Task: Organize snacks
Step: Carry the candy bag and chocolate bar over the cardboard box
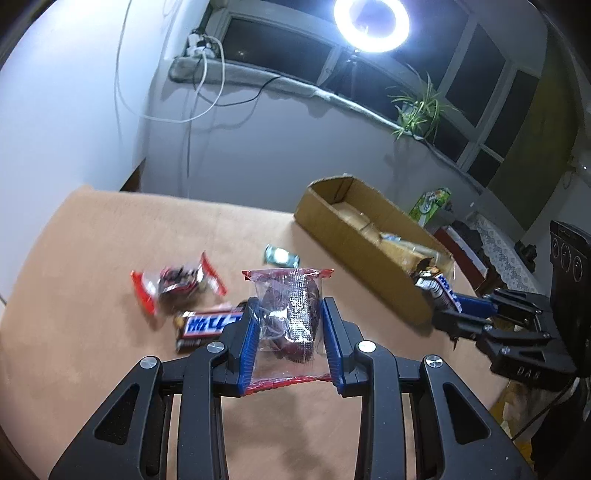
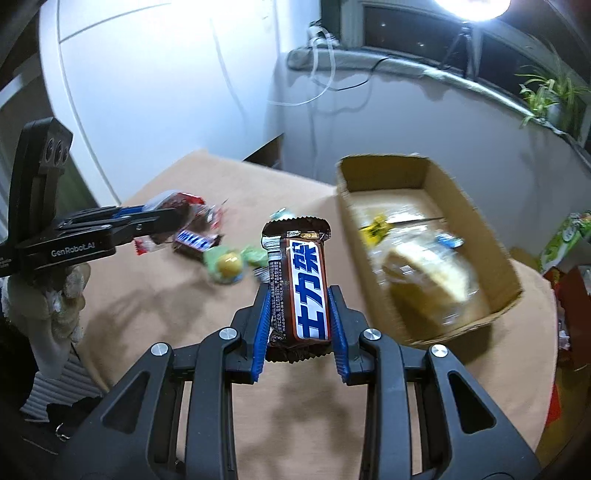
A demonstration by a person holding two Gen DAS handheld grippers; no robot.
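My left gripper (image 1: 290, 314) is shut on a clear red-edged snack packet (image 1: 290, 317) with dark contents, held above the table. My right gripper (image 2: 299, 295) is shut on a brown Snickers bar (image 2: 301, 284), held upright above the table left of the cardboard box (image 2: 461, 192). The box (image 1: 354, 243) holds wrapped bread and other packets. On the table lie another Snickers bar (image 1: 207, 326), a second red-edged packet (image 1: 177, 284), a small teal packet (image 1: 280, 255) and a green packet (image 2: 227, 264). The right gripper shows in the left wrist view (image 1: 448, 304) at the box's near end.
The table (image 1: 92, 258) has a tan cloth and stands against a white wall. A green carton (image 1: 430, 205) stands behind the box. A ring light (image 1: 371, 24) and a plant (image 1: 417, 107) are on the window sill. Clutter lies off the table's right side.
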